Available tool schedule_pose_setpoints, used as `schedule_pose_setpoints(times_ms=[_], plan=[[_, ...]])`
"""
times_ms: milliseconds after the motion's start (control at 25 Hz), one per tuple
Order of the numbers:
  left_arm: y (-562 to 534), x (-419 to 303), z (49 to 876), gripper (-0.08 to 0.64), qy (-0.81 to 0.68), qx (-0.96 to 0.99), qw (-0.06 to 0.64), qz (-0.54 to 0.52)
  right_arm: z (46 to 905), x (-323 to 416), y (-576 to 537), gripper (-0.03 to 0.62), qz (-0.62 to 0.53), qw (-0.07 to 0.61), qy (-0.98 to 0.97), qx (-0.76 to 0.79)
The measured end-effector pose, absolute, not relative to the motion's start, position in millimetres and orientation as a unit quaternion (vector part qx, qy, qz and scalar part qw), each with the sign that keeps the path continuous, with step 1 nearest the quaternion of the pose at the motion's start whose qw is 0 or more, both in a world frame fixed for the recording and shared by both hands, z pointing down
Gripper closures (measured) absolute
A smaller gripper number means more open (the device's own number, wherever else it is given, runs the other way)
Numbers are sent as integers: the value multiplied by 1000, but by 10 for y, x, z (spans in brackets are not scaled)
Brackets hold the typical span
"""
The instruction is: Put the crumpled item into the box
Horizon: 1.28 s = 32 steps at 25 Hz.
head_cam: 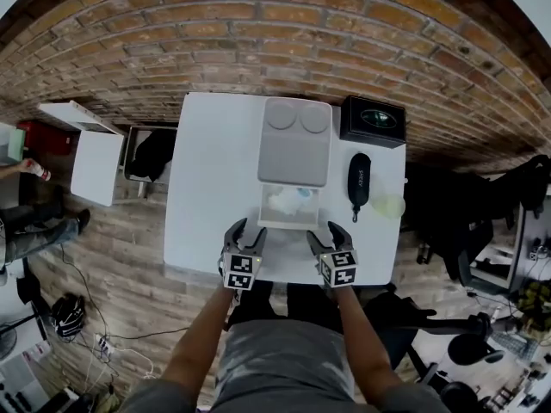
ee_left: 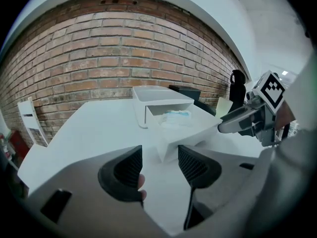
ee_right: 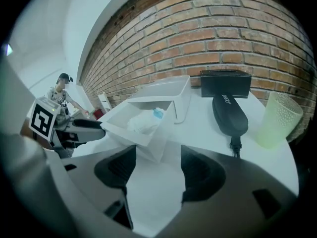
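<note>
Not much of the crumpled item [ee_right: 143, 120] could be made out. It was sunk in the white box [ee_right: 154, 144], so only a pale wad with a bit of blue was seen over the wall, and in the head view it was reduced to a soft blur. The print on the black case [ee_right: 229, 114] was too small to be read properly. A person's fingertip [ee_left: 142, 185] was only glimpsed, mostly hidden behind one finger of the left gripper [ee_left: 158, 157]. That gripper's fingers were spread apart with nothing caught between them, just bare white surface [ee_left: 99, 128] seen through the gap. The right gripper [ee_right: 157, 157] was spread wide too and was gripping nothing. The box was seen just ahead of both gaps, flanked by the two grippers at its near corners, with the item lying inside it, beyond the fingertips and not touched by either.
</note>
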<state>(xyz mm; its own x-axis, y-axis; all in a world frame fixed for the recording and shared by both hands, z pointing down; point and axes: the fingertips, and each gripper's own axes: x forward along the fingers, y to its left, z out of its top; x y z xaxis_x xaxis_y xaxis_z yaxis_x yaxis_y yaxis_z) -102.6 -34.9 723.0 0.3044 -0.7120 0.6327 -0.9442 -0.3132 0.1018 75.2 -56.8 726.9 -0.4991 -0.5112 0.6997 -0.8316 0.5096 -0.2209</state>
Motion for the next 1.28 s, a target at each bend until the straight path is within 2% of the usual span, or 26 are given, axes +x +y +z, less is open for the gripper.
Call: schedule_pose_setpoints(times_ms=[1280], plan=[[-594,-1089,7200,341,-550,762,251,231,7268,691,-777,296,279,287,-824,400]])
